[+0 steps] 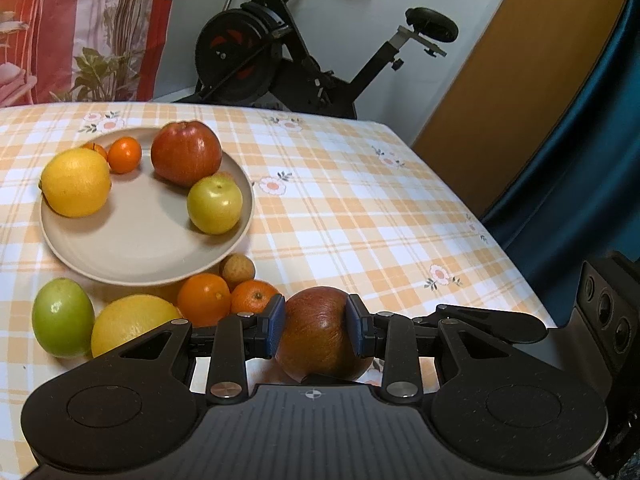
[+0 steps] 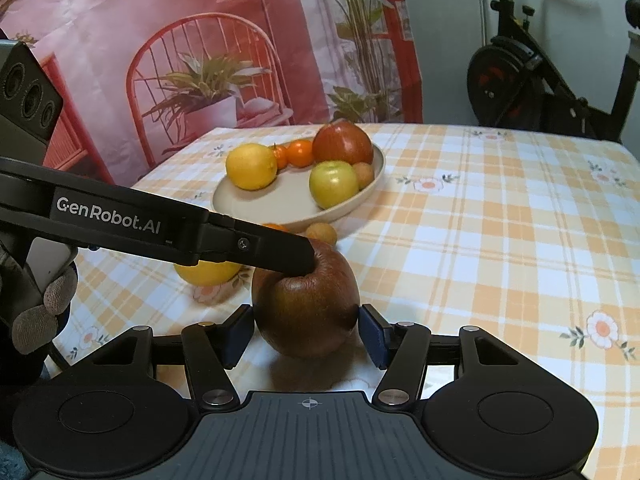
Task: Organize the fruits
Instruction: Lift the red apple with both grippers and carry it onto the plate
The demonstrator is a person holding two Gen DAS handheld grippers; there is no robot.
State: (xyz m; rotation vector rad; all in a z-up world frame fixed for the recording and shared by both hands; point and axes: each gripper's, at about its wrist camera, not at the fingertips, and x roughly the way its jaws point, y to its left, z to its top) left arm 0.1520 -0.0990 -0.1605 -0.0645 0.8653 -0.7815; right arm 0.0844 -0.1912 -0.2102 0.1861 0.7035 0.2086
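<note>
My left gripper (image 1: 316, 326) is shut on a dark red-brown apple (image 1: 322, 340), its blue pads pressed on both sides. The same apple (image 2: 306, 308) rests on the tablecloth in the right wrist view, with the left gripper's finger (image 2: 280, 254) on its top. My right gripper (image 2: 306, 334) is open, its pads either side of that apple with small gaps. A beige plate (image 1: 136, 240) holds a lemon (image 1: 76, 182), a red apple (image 1: 186, 152), a green apple (image 1: 215, 204) and small oranges (image 1: 125, 155). Loose fruit lies before the plate: a green apple (image 1: 62, 316), a lemon (image 1: 132, 326), two oranges (image 1: 204, 298).
A small brown fruit (image 1: 237, 268) sits by the plate's rim. The table has an orange checked cloth (image 1: 360, 200); its right edge falls off toward a blue curtain (image 1: 580, 184). An exercise bike (image 1: 288, 48) stands behind the table.
</note>
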